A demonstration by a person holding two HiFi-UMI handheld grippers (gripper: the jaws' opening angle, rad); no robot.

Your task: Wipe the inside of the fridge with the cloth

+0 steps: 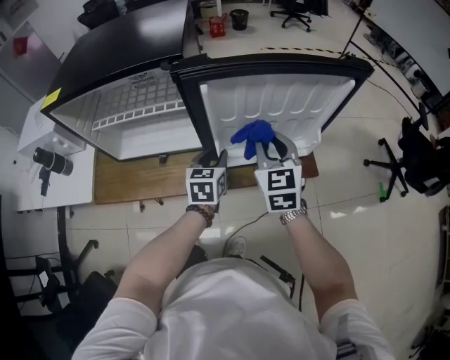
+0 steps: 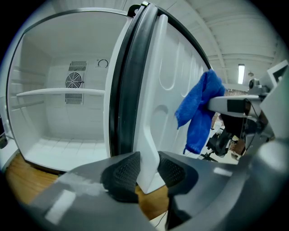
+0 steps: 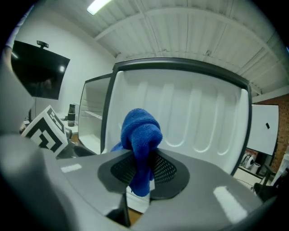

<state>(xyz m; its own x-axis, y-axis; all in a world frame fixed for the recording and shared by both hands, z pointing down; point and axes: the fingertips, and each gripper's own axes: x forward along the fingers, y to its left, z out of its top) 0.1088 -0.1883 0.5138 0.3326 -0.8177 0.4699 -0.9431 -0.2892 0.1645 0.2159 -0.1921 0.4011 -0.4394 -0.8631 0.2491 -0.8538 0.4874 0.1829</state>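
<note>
A small fridge (image 1: 133, 112) stands with its white door (image 1: 281, 105) swung wide. My left gripper (image 1: 213, 158) is shut on the door's lower edge (image 2: 149, 167), its pads pressing the white rim from both sides. My right gripper (image 1: 271, 149) is shut on a bunched blue cloth (image 1: 253, 135), which stands up from between the jaws. The blue cloth (image 3: 141, 135) hangs just in front of the door's inner liner (image 3: 189, 117); whether it touches the liner I cannot tell. In the left gripper view the cloth (image 2: 198, 113) dangles beside the door, and the white cabinet (image 2: 63, 113) with one shelf lies open to the left.
The fridge sits on a wooden board (image 1: 140, 184) on a tiled floor. A white table (image 1: 49, 162) with a dark device stands at the left. Office chairs (image 1: 415, 158) stand at the right and far back. A red can and a black bin (image 1: 239, 18) stand beyond the fridge.
</note>
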